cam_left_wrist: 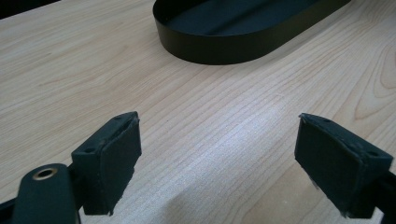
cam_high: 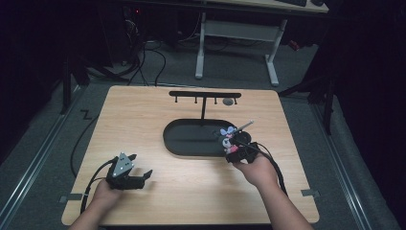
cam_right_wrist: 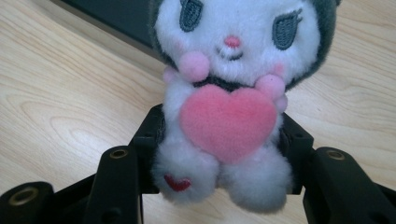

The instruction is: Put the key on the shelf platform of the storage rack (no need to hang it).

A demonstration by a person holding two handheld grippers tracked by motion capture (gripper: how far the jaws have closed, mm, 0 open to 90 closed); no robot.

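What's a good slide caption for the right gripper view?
Right hand-held gripper clamps a plush toy with a pink heart above the table.

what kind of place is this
Probably a lab or recording workspace: a wooden table on grey carpet, dark surroundings, cables on the floor behind, and a white-legged desk at the back.

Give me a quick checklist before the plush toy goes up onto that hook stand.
1. Grip on the plush toy: right gripper has both jaws pressed against its body. Ok.
2. Toy's hanging loop or chain: something thin sticks up from it in the high view, too small to identify. Cannot tell.
3. Free hook on the rack: several pegs look bare. Ok.
4. Black oval tray under the rack: nothing seen inside it. Ok.
5. Left gripper: open, nothing between its jaws, apart from the tray. Ok.
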